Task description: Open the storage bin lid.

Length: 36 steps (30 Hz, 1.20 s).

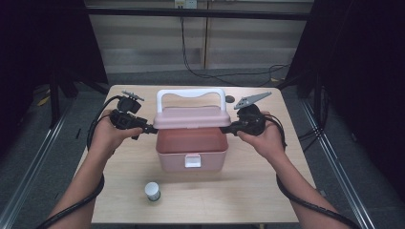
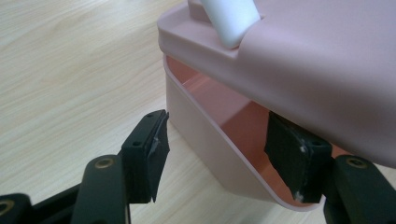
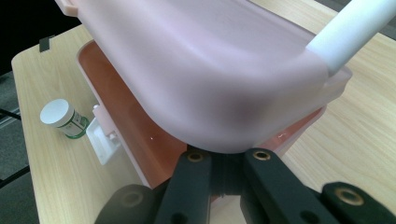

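Table (image 1: 267, 200), light wood. Pink box (image 1: 191, 155) sits mid-table, lid (image 1: 192, 117) raised partway, white handle (image 1: 191, 93) up. Right gripper (image 1: 229, 129) at the lid's right edge, jaws pressed together under it. Left gripper (image 1: 152, 129) at the left edge, jaws spread, straddling box wall. White-capped bottle (image 1: 153, 191) near the front, apart from the box.

No text can be read — bottle label (image 3: 77, 122) too small.

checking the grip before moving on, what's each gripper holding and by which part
The right gripper is shut on the pink lid at its side edge. The left gripper is open, holding nothing.
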### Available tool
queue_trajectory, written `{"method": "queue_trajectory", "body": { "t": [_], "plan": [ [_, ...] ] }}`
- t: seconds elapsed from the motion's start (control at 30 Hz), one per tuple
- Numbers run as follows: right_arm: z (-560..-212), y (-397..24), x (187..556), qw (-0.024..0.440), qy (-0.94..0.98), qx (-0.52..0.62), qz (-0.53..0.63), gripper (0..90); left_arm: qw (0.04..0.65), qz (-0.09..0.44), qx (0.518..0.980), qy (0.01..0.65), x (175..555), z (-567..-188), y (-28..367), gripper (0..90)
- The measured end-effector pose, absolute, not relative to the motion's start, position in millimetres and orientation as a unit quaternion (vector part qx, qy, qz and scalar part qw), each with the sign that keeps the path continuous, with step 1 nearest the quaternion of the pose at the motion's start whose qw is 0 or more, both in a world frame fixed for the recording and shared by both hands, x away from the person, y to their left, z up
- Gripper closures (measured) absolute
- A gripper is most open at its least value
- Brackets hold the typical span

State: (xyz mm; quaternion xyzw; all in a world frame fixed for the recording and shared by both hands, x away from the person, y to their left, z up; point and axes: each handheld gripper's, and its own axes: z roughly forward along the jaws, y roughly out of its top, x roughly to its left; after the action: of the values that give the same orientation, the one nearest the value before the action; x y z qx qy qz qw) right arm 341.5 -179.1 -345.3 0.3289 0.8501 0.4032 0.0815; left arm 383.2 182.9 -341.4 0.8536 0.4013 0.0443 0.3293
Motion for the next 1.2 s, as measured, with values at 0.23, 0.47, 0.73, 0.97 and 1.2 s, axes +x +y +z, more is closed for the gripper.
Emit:
{"method": "queue_trajectory", "body": {
  "t": [0.23, 0.47, 0.73, 0.97, 1.2],
  "plan": [
    [-342.7, -179.0, 342.1, 0.083, 0.847, 0.331, 0.407, 88.9, 0.340, 0.044, 0.855, 0.389, 382.8, -336.3, 178.1, 38.5],
    [-349.0, -182.9, 340.5, 0.086, 0.845, 0.336, 0.407, 81.3, 0.356, 0.060, 0.847, 0.390, 385.4, -327.0, 174.7, 40.5],
    [-372.6, -176.4, 331.2, 0.060, 0.860, 0.320, 0.393, 82.0, 0.369, 0.075, 0.836, 0.398, 390.8, -316.5, 171.1, 49.2],
    [-379.9, -172.1, 327.9, 0.056, 0.866, 0.308, 0.389, 82.3, 0.367, 0.089, 0.836, 0.399, 398.5, -308.6, 167.1, 56.7],
    [-388.1, -171.7, 326.2, 0.048, 0.871, 0.306, 0.381, 82.4, 0.361, 0.107, 0.830, 0.412, 407.8, -300.3, 160.6, 67.0]
  ]
}}
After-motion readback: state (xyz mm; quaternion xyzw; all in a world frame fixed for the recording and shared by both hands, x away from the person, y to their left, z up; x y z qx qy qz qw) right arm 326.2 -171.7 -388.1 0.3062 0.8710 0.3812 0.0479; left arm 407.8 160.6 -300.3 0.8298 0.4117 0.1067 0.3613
